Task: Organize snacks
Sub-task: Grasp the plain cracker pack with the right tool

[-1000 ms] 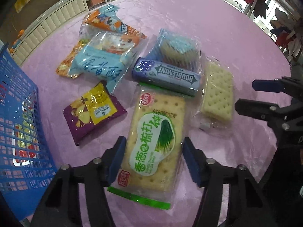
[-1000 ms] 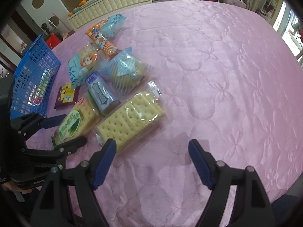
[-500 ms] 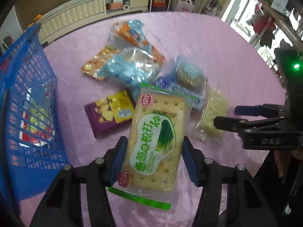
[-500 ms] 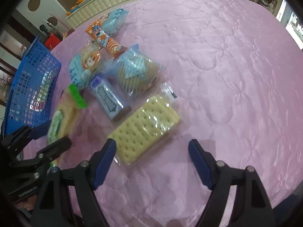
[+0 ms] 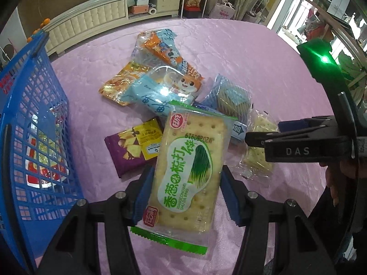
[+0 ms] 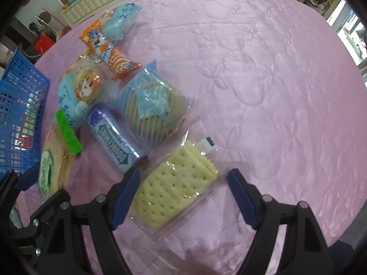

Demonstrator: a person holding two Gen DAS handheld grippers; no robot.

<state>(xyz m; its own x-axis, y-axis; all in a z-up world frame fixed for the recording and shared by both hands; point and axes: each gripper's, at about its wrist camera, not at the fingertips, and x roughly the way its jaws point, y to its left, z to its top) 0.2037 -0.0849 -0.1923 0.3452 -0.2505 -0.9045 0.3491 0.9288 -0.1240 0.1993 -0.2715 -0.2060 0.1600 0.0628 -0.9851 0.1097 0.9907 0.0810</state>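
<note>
**A:** What sits at far left?

**B:** A blue basket on the pink surface, with a red-and-gold packet showing through its mesh.

**A:** And the left tool?

**B:** The left tool clamps the scallion cracker pack by its long edges, lifted above the surface just right of the basket. Behind it lie a purple chip bag, a light-blue pastry bag and an orange wafer pack.

**A:** Further right?

**B:** A Doublemint gum pack beside a blue-striped biscuit bag. The right tool stands wide, its fingers either side of the clear-wrapped cracker pack, not gripping it.
</note>
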